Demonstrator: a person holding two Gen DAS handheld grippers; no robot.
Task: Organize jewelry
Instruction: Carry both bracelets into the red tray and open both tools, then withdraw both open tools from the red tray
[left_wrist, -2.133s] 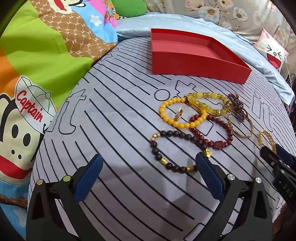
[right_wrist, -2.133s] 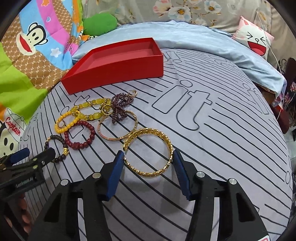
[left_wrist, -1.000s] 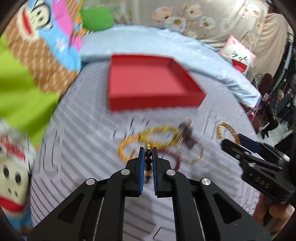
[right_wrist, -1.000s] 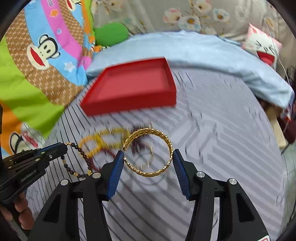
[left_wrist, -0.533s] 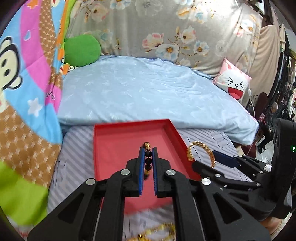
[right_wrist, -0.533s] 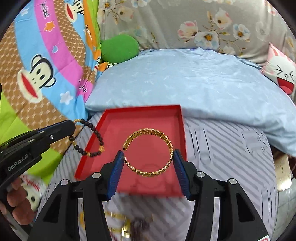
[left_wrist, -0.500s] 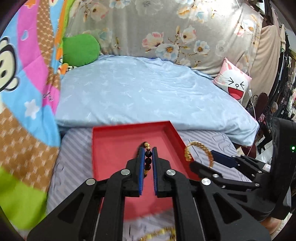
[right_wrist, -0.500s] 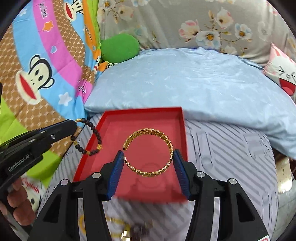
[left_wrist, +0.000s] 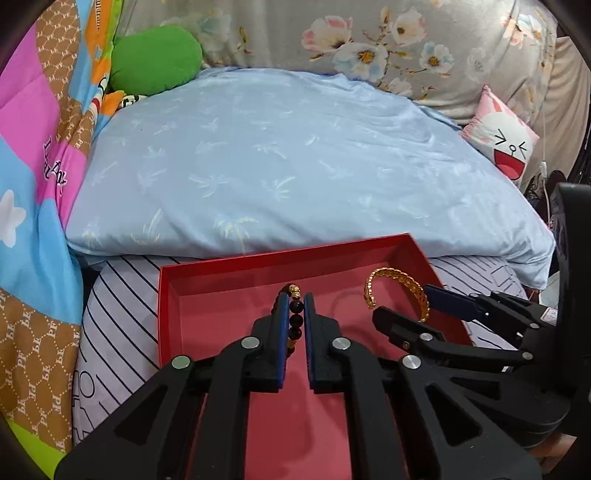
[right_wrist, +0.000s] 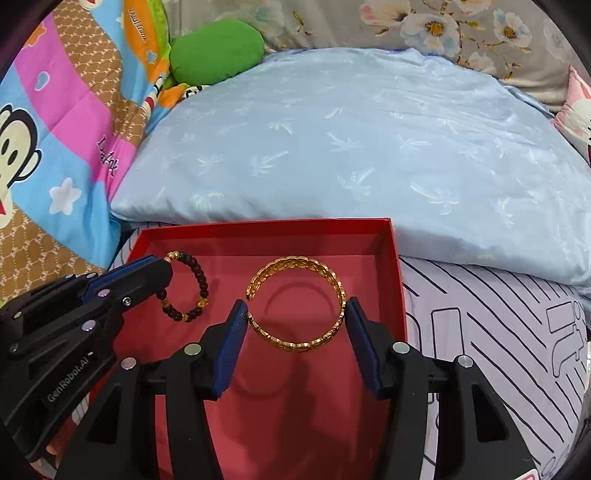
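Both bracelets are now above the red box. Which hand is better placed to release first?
Probably right. The right gripper holds the gold cuff bracelet over the middle of the red box. The left gripper holds the dark beaded bracelet near the box's left wall.

Shiny gold metal bangle (right_wrist: 295, 304), glossy dark beads (right_wrist: 192, 290), matt red tray (right_wrist: 266, 236).

left hand-held gripper (left_wrist: 294, 314): clamps beaded bracelet (left_wrist: 294, 317) | over red tray (left_wrist: 177, 317)

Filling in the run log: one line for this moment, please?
left gripper: shut on beaded bracelet | right gripper: holds gold bangle | both over red tray
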